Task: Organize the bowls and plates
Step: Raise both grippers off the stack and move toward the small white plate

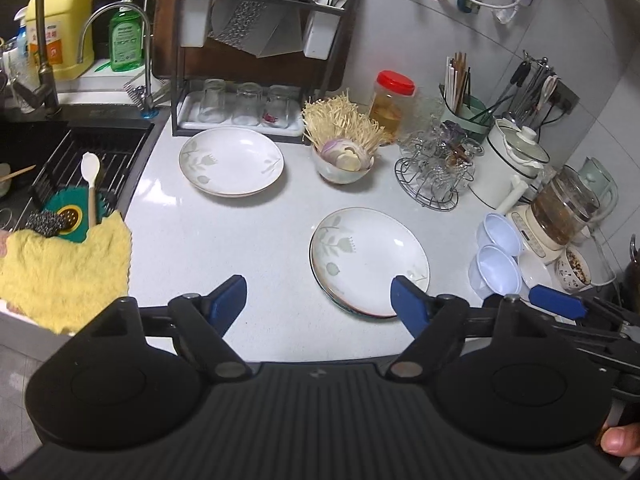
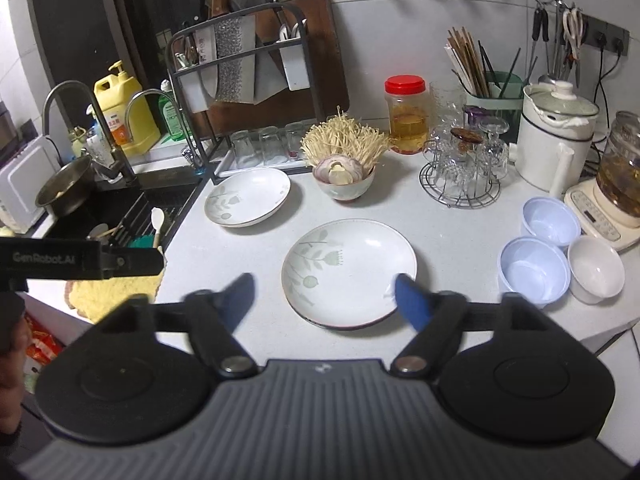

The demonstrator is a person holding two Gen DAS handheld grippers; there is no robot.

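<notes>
Two white floral plates lie on the white counter: a near one (image 1: pixel 370 262) (image 2: pixel 349 272) and a far one (image 1: pixel 231 161) (image 2: pixel 247 197) by the glass rack. Two light blue bowls (image 1: pixel 498 252) (image 2: pixel 534 270) and a white bowl (image 2: pixel 596 269) sit at the right. A bowl of onion and enoki mushrooms (image 1: pixel 344 164) (image 2: pixel 345 184) stands behind. My left gripper (image 1: pixel 318 300) is open and empty, above the counter just left of the near plate. My right gripper (image 2: pixel 325 298) is open and empty, its fingers either side of the near plate's front edge.
A sink (image 1: pixel 72 160) with a yellow cloth (image 1: pixel 64 276) lies to the left. A knife and glass rack (image 1: pixel 248 60), a red-lidded jar (image 1: pixel 391 100), a wire glass stand (image 1: pixel 436 168), a white pot (image 1: pixel 508 164) and a kettle base (image 2: pixel 604 216) line the back and right.
</notes>
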